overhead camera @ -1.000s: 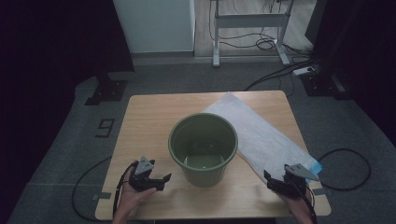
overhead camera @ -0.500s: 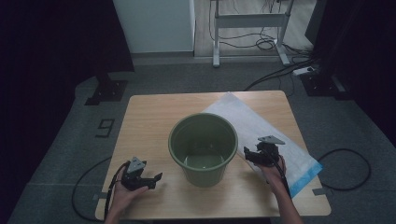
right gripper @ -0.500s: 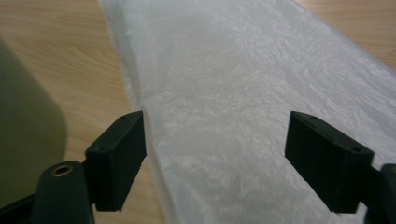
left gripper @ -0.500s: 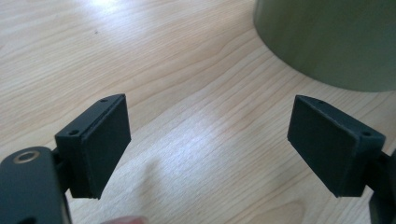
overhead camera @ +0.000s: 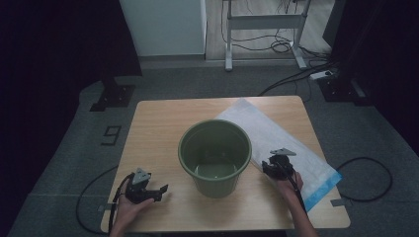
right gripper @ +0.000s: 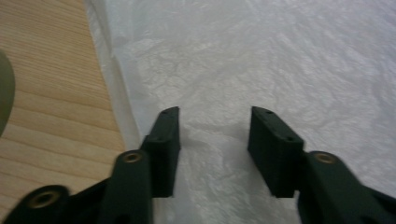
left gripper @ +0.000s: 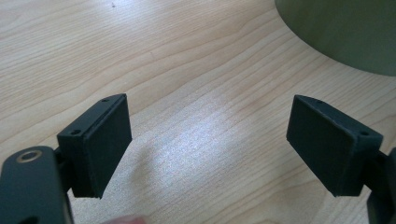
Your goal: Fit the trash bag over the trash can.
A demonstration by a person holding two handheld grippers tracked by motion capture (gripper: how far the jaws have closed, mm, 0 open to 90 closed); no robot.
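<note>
My left gripper (overhead camera: 157, 188) rests spread wide on the wooden table (overhead camera: 158, 123), left of the green bucket (overhead camera: 215, 155). My right gripper (right gripper: 212, 140), jaws just closing yet apart, presses onto the white plastic bag (right gripper: 280, 60) beside the bucket.

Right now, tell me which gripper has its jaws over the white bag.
The right gripper: its jaws sit on the white bag; the left gripper is over bare table.
</note>
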